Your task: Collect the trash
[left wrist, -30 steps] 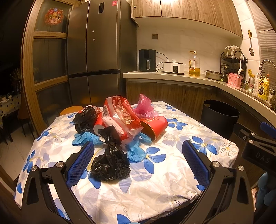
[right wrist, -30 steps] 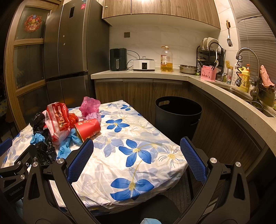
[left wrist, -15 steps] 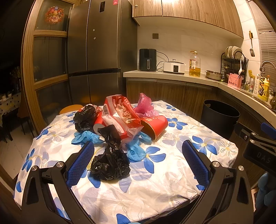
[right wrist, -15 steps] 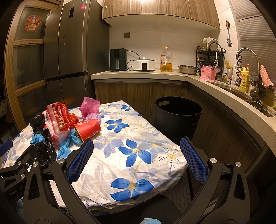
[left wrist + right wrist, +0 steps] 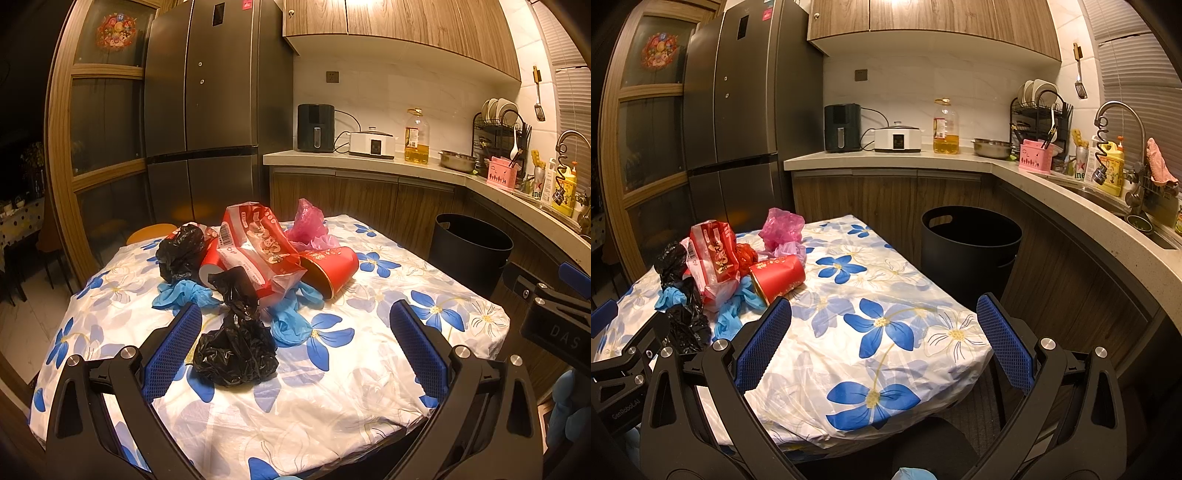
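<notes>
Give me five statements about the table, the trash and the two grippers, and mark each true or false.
1. The left gripper is shut on the black bag. False: it is open, and the bag lies on the table between its fingers, not gripped.
2. The red cup lies on its side. True.
3. The bin stands on the table. False: it stands on the floor beside the table, by the cabinets.
4. The right gripper is open and holds nothing. True.
5. The pink bag lies nearer the left gripper than the black bag. False: it lies at the far side of the pile.
</notes>
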`<state>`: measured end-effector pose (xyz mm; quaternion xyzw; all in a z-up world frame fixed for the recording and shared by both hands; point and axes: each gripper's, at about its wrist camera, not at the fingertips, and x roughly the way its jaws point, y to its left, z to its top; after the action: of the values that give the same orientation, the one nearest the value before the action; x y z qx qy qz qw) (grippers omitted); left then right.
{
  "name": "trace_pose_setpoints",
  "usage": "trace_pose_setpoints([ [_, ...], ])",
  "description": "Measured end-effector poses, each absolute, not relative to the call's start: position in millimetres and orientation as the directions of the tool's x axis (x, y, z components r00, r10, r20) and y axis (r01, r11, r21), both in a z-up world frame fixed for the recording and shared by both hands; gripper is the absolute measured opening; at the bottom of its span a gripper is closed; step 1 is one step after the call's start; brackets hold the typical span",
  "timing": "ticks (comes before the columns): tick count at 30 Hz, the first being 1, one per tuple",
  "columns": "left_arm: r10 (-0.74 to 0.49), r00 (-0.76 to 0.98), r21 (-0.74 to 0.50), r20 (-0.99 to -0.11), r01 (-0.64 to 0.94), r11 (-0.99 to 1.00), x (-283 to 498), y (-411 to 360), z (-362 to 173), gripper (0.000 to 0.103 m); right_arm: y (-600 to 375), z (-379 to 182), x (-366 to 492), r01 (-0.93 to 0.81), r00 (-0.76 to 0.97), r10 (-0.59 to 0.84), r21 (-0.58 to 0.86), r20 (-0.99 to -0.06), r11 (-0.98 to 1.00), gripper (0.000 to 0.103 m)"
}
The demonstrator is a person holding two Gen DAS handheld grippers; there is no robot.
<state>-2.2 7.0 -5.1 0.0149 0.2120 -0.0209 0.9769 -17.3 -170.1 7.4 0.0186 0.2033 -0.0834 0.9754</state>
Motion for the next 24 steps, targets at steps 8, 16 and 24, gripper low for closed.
trace_pose_setpoints([
  [8,-0.035,0.909,0.018,-0.416,0.047,0.999,-2.3,6.7,-6.3,0.098,-170.1,7.2,-17.3,0.17,0.903,-0.155,0.003,-0.4,0.985,0.099],
  [16,-0.035,0.909,0.018,-0.416,0.046,0.999,-2.0,7.2,-6.1,0.098,-170.3,6.8,-17.3,0.17,0.903,-0.154,0.003,-0.4,0.985,0.099],
  [24,-0.037,0.908,0.014,-0.417,0.047,0.999,-2.1,7.9,-6.9,0.098,-170.7,6.5,-17.0,0.169,0.903,-0.154,0.004,-0.4,0.986,0.099],
])
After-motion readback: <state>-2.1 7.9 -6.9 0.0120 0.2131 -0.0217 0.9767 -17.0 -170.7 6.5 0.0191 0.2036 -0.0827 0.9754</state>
